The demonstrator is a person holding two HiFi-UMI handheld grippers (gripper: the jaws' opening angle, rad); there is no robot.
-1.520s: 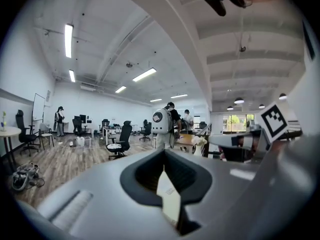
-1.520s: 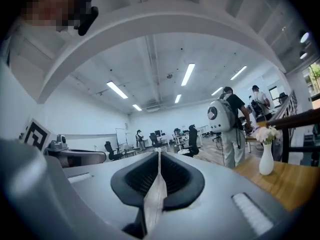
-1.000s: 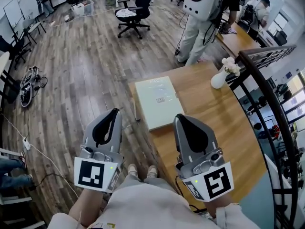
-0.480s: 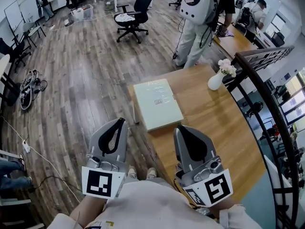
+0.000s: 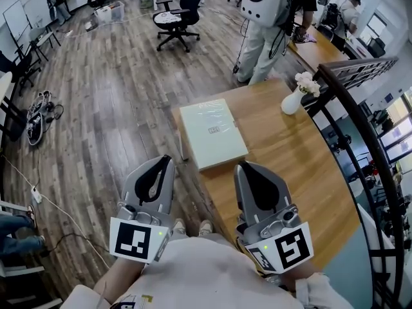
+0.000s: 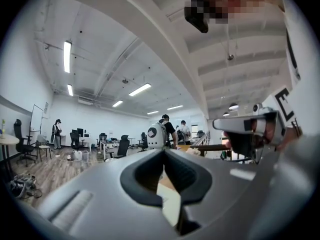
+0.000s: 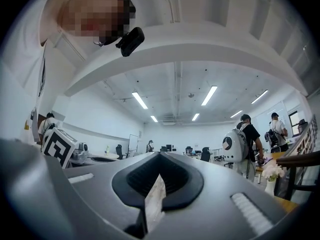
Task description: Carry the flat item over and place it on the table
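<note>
Now, the grey left gripper (image 5: 163, 161) had its fingers (image 6: 139, 178) pressed together at the tips, pinching nothing. The grey right gripper (image 5: 244, 167) had its fingers (image 7: 176, 180) pressed together too, also empty. The pale green flat rectangular box (image 5: 212, 134) lay on the brown wooden table (image 5: 290, 166), near its left corner. It sat ahead of both pairs of fingers, apart from them and touched by neither.

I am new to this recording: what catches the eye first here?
The left gripper and right gripper, grey, shut and empty, fill the foreground. Beyond them a pale flat box lies on the wooden table near its corner, with a white flower vase at the far edge.
</note>
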